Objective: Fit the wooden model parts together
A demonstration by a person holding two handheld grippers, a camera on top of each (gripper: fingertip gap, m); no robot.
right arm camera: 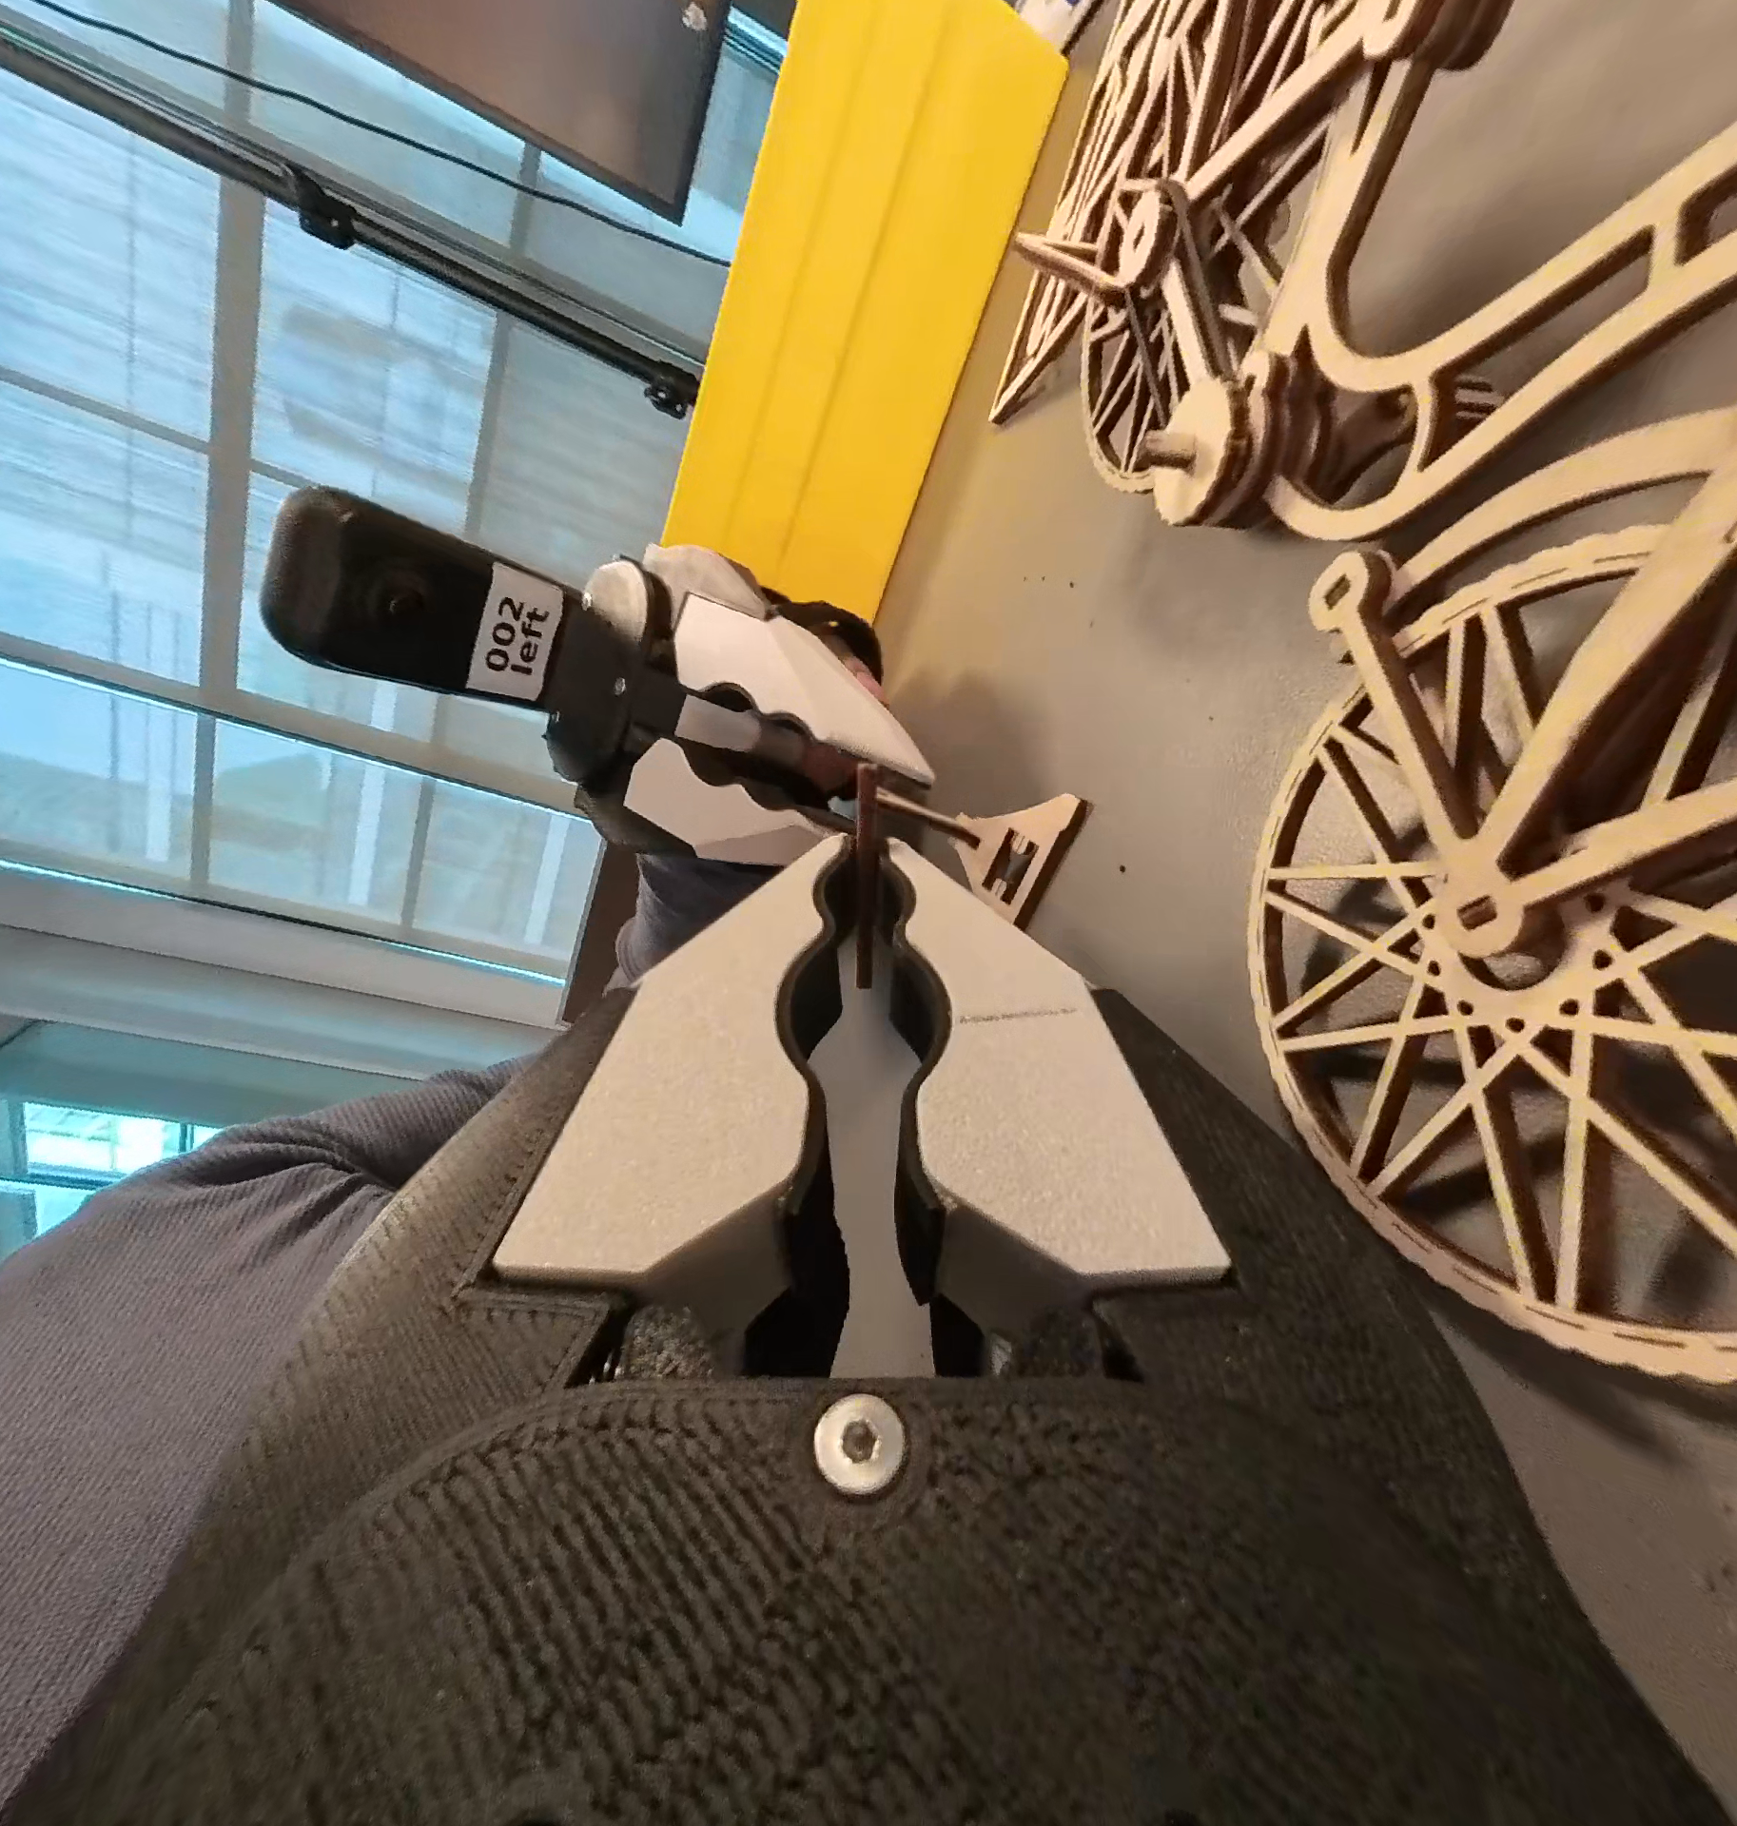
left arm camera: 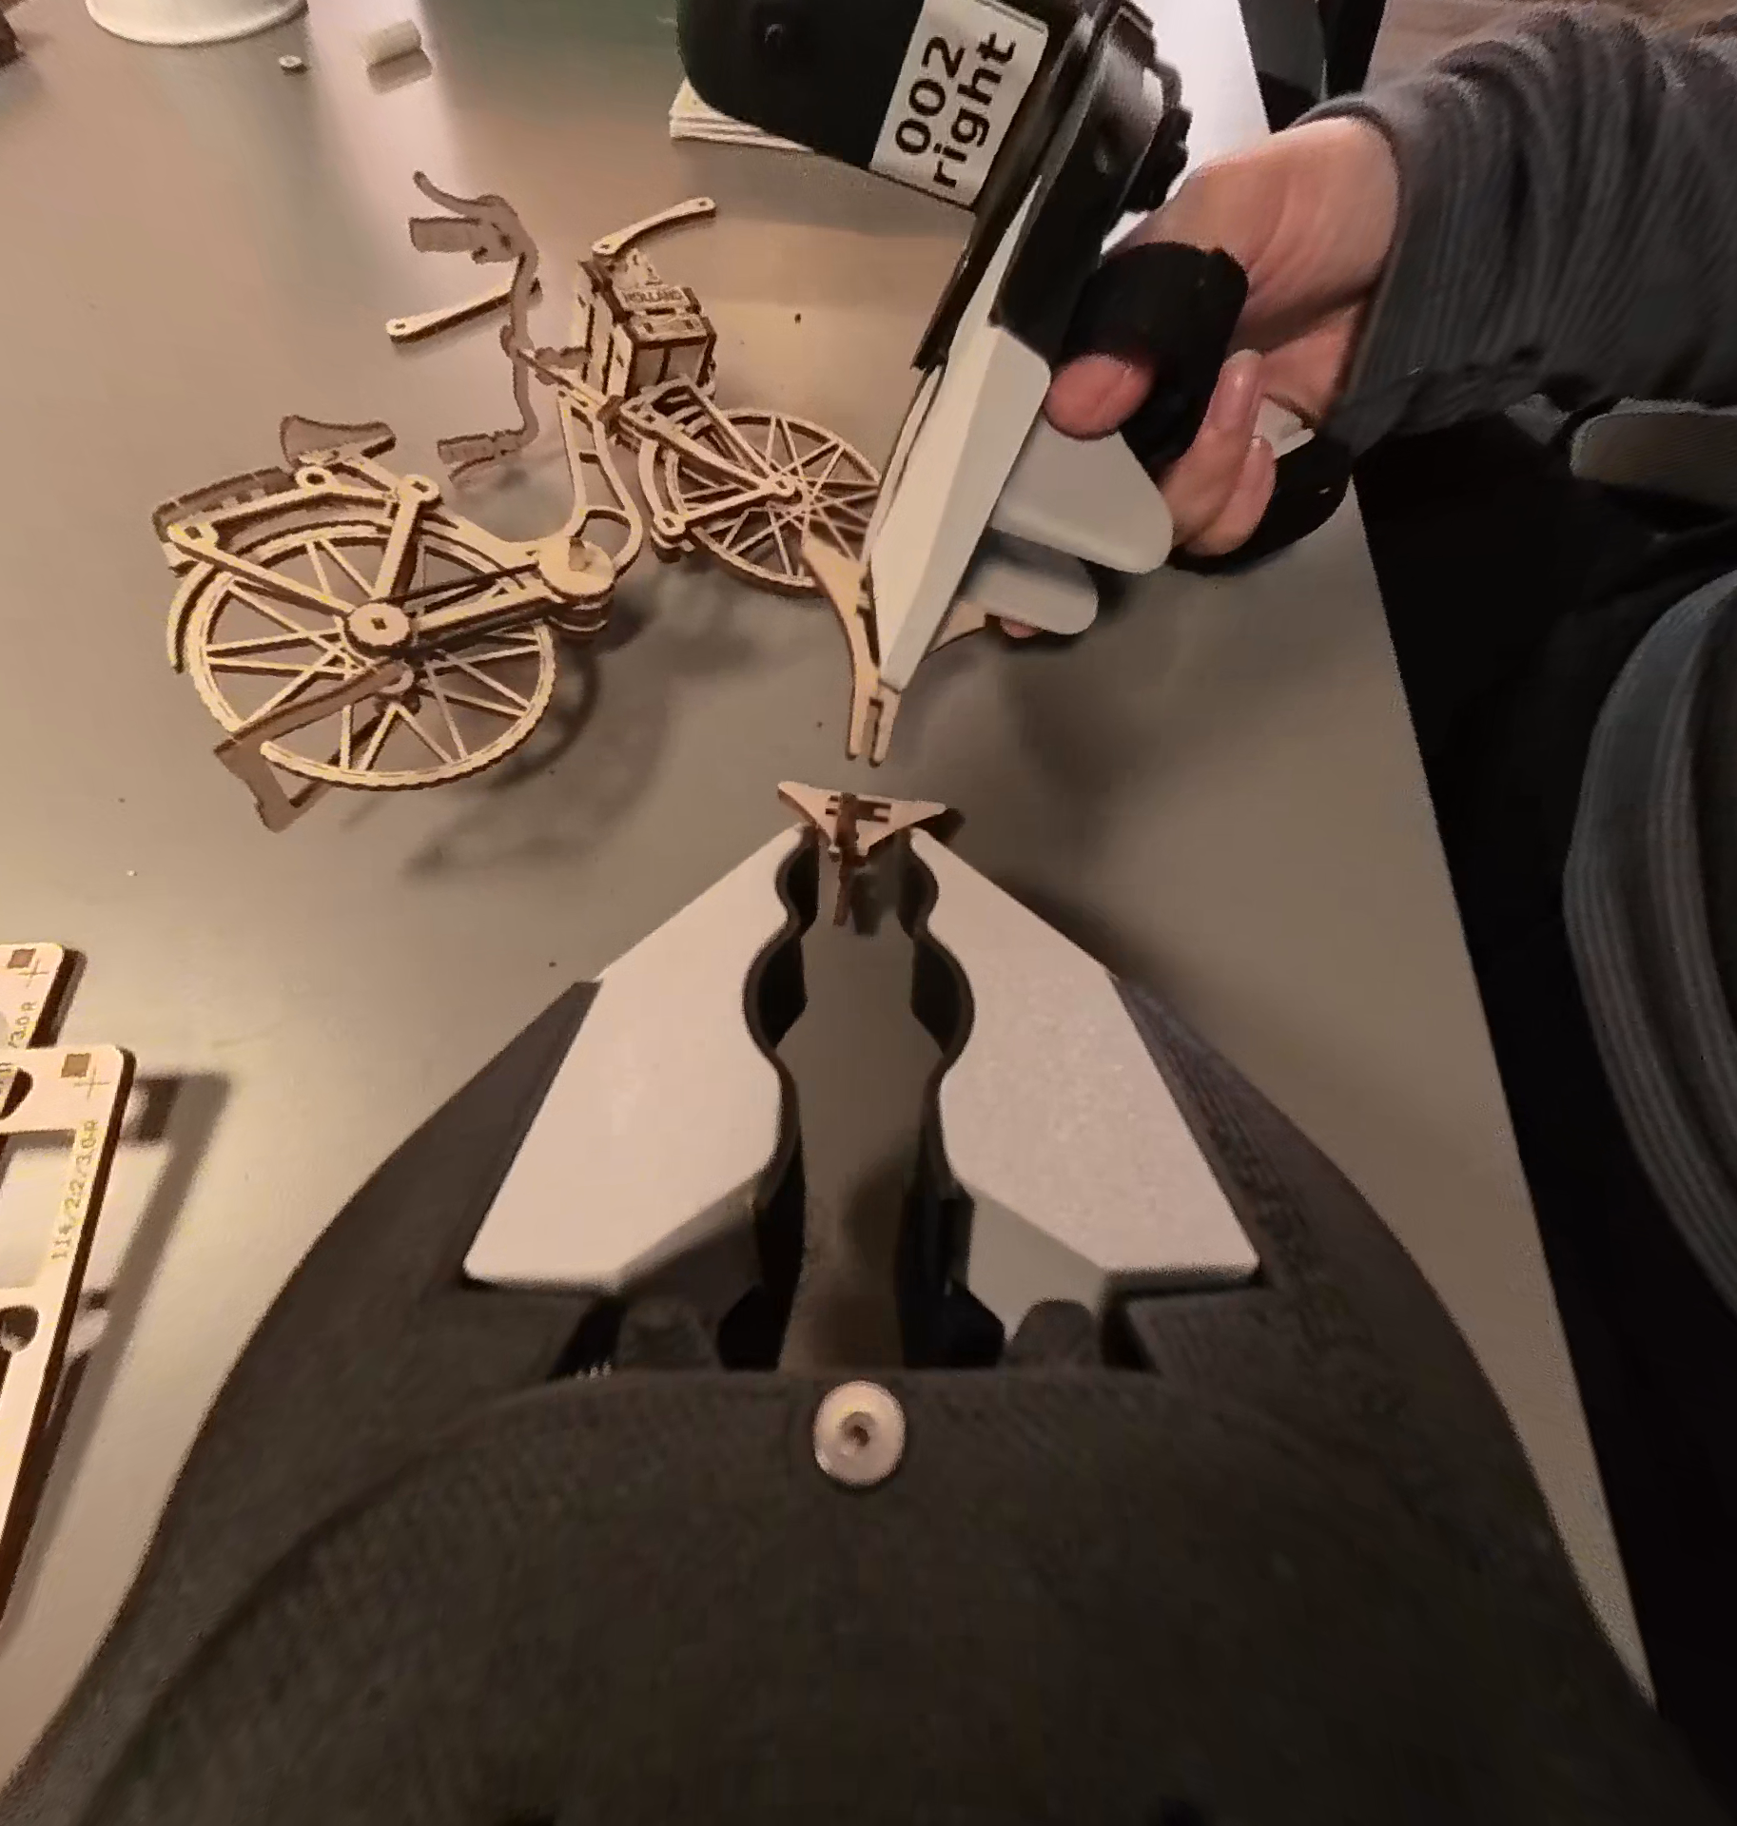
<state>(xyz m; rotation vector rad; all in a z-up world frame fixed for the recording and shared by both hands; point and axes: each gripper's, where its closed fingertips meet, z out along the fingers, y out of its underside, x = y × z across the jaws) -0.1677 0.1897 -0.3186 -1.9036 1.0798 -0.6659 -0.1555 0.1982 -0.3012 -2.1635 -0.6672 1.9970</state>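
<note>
My left gripper [left arm camera: 857,852] is shut on a small triangular slotted wooden part [left arm camera: 860,815], held just above the grey table [left arm camera: 252,889]. My right gripper [left arm camera: 889,682] comes down from the upper right, shut on a curved forked wooden part [left arm camera: 857,632]. Its forked end hangs just above the triangular part, a small gap between them. In the right wrist view my right gripper [right arm camera: 863,852] grips the forked part [right arm camera: 863,820] edge-on. The left gripper [right arm camera: 874,800] holds the triangular part [right arm camera: 1028,840] right in front of it. A partly built wooden bicycle [left arm camera: 400,553] lies on its side behind.
Cut-out plywood sheets [left arm camera: 15,1136] lie at the left edge. Two loose curved strips [left arm camera: 647,222] sit near the bicycle's handlebar. A white cup base [left arm camera: 192,10] and a stack of cards [left arm camera: 726,119] are at the back. The table edge [left arm camera: 1388,593] runs along the right, beside a sleeve. The tips of both grippers are at nearly the same place. The partly built wooden bicycle [left arm camera: 400,553] is about equally far from each gripper, around 11 cm. It turns up in the right wrist view [right arm camera: 1271,129] as well.
</note>
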